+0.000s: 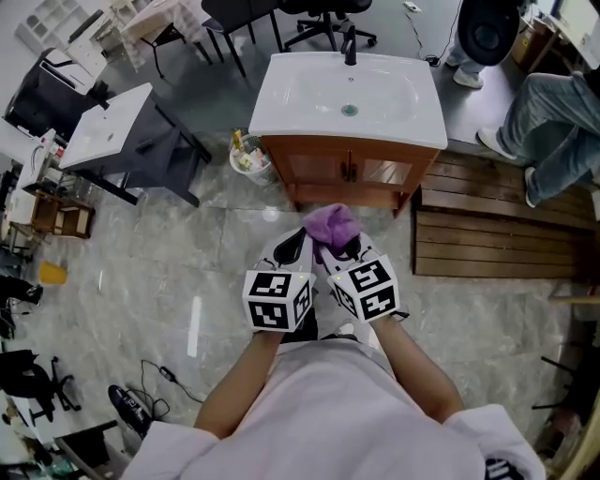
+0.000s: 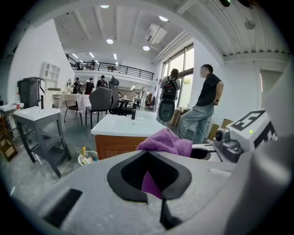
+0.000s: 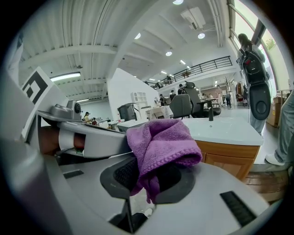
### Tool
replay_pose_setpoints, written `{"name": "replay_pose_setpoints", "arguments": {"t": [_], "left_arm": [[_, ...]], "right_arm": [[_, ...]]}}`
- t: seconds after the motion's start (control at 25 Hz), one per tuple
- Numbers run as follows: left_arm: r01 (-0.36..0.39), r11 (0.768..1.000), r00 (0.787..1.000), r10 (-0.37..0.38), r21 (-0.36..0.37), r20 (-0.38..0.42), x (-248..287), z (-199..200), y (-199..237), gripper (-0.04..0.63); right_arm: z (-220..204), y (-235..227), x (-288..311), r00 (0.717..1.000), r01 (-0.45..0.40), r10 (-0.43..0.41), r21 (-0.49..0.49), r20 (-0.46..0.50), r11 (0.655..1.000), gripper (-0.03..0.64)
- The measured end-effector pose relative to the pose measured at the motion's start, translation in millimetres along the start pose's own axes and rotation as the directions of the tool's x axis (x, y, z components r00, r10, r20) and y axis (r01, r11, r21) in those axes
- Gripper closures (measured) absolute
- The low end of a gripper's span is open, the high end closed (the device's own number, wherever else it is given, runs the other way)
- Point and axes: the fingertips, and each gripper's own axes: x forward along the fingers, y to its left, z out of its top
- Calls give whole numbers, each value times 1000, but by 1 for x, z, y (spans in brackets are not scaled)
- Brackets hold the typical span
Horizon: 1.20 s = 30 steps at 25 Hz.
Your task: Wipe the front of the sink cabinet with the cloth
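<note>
The wooden sink cabinet (image 1: 347, 173) with its white basin top (image 1: 347, 94) stands ahead of me, a step away. A purple cloth (image 1: 331, 225) is bunched up in my right gripper (image 1: 345, 251), whose jaws are shut on it. In the right gripper view the cloth (image 3: 161, 142) drapes over the jaw pads of that gripper (image 3: 147, 176), with the cabinet (image 3: 229, 158) behind. My left gripper (image 1: 291, 248) is close beside it, jaws together. In the left gripper view the cloth (image 2: 165, 142) shows just beyond the left gripper (image 2: 149, 176), and the cabinet (image 2: 121, 147) stands behind.
A small bin of bottles (image 1: 251, 159) sits at the cabinet's left foot. A wooden pallet (image 1: 497, 225) lies to its right, where a seated person's legs (image 1: 562, 131) show. A grey table (image 1: 112, 131) stands at left, office chairs (image 1: 319, 23) behind the sink.
</note>
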Motion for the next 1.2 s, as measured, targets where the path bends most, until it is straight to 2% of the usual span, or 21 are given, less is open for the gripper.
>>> {"name": "replay_pose_setpoints", "arguments": {"t": [0.36,0.72,0.88,1.2], "left_arm": [[-34,999,999,35,-27,23,32,16,54,591],[-41,999,999,41,-30,1,97,17,148,591],[-35,997,999,35,-63,-2,130,14,187,591],[-27,997,1000,28,-74,8,183,5,248,591]], "right_arm": [[18,-13,62,999,-43,42,-50,-13,998,549],[33,-38,176,998,-60,57,-106,-33,993,549],[29,-49,223,997,-57,51,-112,-57,992,549],[9,-75,298,997,-26,16,-127,-81,992,549]]}}
